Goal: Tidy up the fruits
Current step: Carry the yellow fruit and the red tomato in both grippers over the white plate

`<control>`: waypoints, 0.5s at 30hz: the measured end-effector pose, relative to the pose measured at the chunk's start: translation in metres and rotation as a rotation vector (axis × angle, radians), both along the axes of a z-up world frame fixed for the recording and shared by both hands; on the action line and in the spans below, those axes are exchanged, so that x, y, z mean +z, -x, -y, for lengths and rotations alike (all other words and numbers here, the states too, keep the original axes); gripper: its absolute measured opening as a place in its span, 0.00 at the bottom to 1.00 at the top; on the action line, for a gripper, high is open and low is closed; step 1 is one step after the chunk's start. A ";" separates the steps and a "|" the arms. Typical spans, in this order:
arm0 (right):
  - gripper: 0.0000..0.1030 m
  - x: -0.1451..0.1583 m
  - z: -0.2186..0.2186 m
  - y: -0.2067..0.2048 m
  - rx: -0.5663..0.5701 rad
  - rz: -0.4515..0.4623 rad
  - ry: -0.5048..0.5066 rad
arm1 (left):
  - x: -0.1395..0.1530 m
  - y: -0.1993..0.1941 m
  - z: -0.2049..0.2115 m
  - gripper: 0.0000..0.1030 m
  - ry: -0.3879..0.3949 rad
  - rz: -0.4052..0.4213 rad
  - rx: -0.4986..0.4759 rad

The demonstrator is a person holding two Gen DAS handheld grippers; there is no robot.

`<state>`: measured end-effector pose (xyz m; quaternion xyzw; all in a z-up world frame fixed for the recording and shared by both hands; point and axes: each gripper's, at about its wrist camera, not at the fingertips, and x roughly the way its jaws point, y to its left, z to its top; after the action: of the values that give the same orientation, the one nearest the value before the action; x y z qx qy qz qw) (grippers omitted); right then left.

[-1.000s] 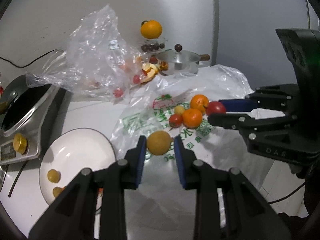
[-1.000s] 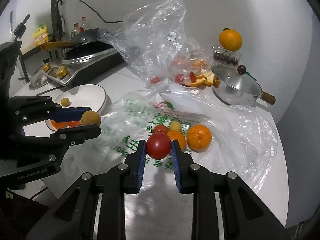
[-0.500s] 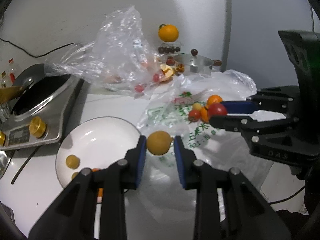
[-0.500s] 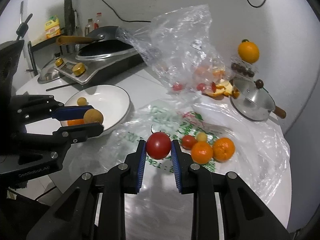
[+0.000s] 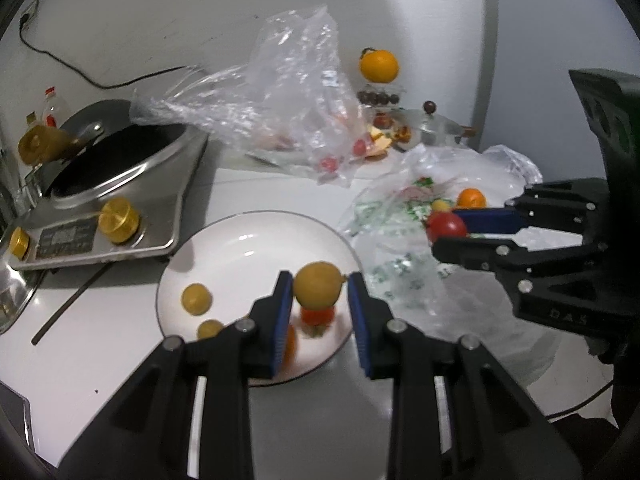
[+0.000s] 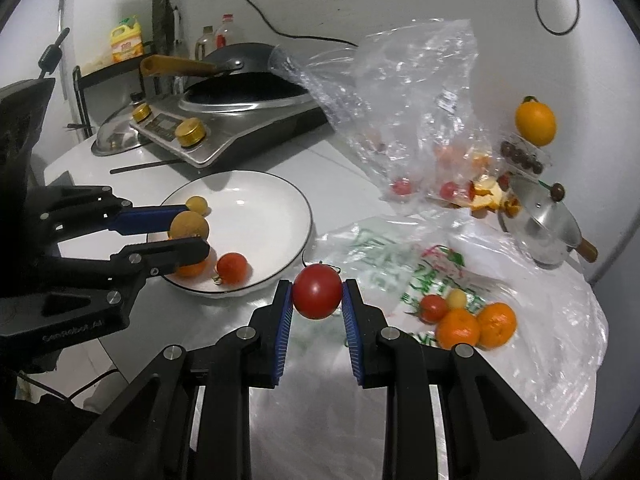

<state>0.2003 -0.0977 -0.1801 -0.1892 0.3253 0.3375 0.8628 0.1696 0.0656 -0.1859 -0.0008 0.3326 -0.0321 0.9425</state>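
In the left wrist view, the left gripper (image 5: 318, 294) has its jaws pinching a yellow-brown round fruit (image 5: 318, 290), held above the near edge of a white plate (image 5: 248, 248) on the bench (image 5: 80, 344). On the plate lie two small yellow fruits (image 5: 197, 299) at about 9 o'clock from the held fruit, and a small red tomato (image 5: 317, 316) directly below it. At 2 o'clock the right gripper (image 5: 450, 232) reaches in from the right, its jaws clamped on a red tomato (image 5: 446, 227). Beyond it, a printed plastic bag (image 5: 384, 248) lies spread on the bench with an orange (image 5: 471, 198) on it. An induction cooker (image 5: 120, 200) with a dark wok sits at 10 o'clock, and a crumpled clear bag (image 5: 296, 96) at 12 o'clock.

In the right wrist view, the right gripper (image 6: 316, 300) pinches the red tomato (image 6: 317, 296) over the bench (image 6: 320, 380), just outside the plate's (image 6: 280, 208) rim. At 9 o'clock the left gripper (image 6: 192, 232) holds the yellow-brown round fruit (image 6: 189, 226) over the plate. A small red tomato (image 6: 232, 267) rests on the plate below it. At 3 o'clock, on the printed plastic bag (image 6: 384, 256), two oranges (image 6: 476, 326) lie touching, with a cherry tomato (image 6: 433, 307) and a small yellow fruit (image 6: 456, 298) just beside them. A steel pot (image 6: 540, 228) stands at 2 o'clock.
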 end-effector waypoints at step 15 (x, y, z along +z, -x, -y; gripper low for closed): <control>0.26 -0.017 -0.017 -0.021 0.016 -0.041 0.013 | -0.022 -0.027 -0.023 0.28 0.003 -0.049 0.047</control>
<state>0.2215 -0.0811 -0.1976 -0.1906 0.3438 0.3463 0.8518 0.1970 0.0891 -0.2074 -0.0106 0.3556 -0.0101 0.9345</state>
